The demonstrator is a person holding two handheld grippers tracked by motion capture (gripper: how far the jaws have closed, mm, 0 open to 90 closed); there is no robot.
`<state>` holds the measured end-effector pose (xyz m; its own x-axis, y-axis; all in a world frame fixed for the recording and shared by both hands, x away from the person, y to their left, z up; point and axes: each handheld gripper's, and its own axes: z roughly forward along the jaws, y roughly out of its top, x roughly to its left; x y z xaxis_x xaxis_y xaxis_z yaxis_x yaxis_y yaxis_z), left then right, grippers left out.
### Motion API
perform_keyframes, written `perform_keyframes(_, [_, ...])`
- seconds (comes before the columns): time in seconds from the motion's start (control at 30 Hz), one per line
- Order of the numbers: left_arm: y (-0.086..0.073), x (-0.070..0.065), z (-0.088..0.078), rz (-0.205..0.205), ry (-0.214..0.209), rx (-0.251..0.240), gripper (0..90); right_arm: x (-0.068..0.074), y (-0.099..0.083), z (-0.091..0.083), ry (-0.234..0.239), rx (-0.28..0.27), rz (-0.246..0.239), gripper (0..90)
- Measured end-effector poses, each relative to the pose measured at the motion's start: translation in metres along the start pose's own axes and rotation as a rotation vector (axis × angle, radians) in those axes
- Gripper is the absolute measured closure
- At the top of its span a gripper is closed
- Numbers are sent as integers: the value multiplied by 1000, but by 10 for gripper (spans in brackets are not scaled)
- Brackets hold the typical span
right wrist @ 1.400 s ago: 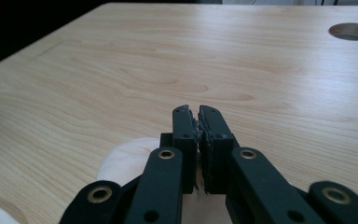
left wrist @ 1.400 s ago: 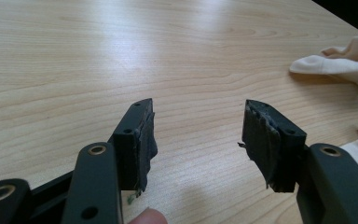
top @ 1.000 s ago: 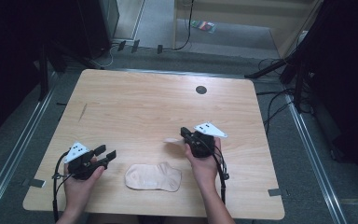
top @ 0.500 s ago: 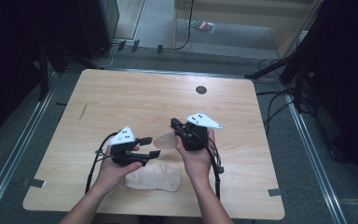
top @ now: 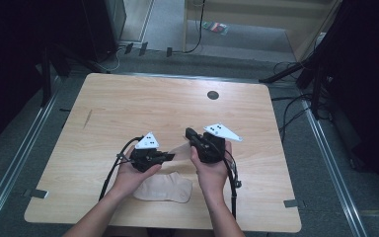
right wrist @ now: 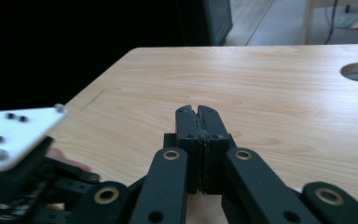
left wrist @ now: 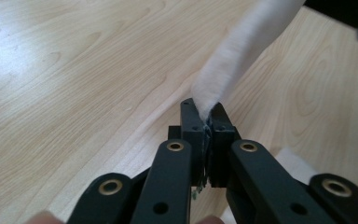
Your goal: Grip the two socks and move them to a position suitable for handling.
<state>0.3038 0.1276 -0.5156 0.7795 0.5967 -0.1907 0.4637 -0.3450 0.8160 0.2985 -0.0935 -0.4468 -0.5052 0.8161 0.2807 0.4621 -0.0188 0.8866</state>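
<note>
We are pinching one beige sock [left wrist: 242, 51] taut between both clamped grippers, left gripper [left wrist: 204, 119] and right gripper [right wrist: 198, 122], above its mate [top: 165, 187], readying to lay them together.

Worktop [top: 128, 108]: light wood grain, rounded corners, fills middle of high view. Round dark cable hole [top: 212, 95] upper centre-right of worktop surface; same hole at right edge of right gripper view. Thin dark streak [top: 87, 119] on wood at left part. Grey tape tabs at lower left corner [top: 37, 193] and lower right corner [top: 290, 203]. Metal floor rails [top: 15, 163] slant along both sides. Black cables [top: 296, 106] on grey floor at right. Small coloured packet [top: 216, 27] on floor, top centre. Dark equipment upper left, upper right.
</note>
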Motion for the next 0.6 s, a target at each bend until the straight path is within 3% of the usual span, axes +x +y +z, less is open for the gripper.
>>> perform_keyframes(0.13, [-1,6,-10,-30,-5,40,900,-2,-6,7,-67,21,9,890])
perform_keyframes(0.2, [-2,13,-17,-69,-31,77,900,-4,-10,15,-119,37,20,845])
perform_keyframes(0.27, [-4,24,-23,-107,-34,120,900,-17,-13,26,-109,1,64,677])
perform_keyframes(0.4, [-13,52,-34,-211,-18,188,900,-32,-12,26,-96,-20,85,628])
perform_keyframes(0.47, [-18,63,-35,-246,-33,208,899,-42,-14,29,-100,23,83,628])
perform_keyframes(0.53, [-21,69,-35,-256,-19,216,895,-49,-22,35,-103,102,65,627])
perform_keyframes(0.6, [-22,71,-35,-261,-17,213,891,-52,-32,43,-98,187,-9,619])
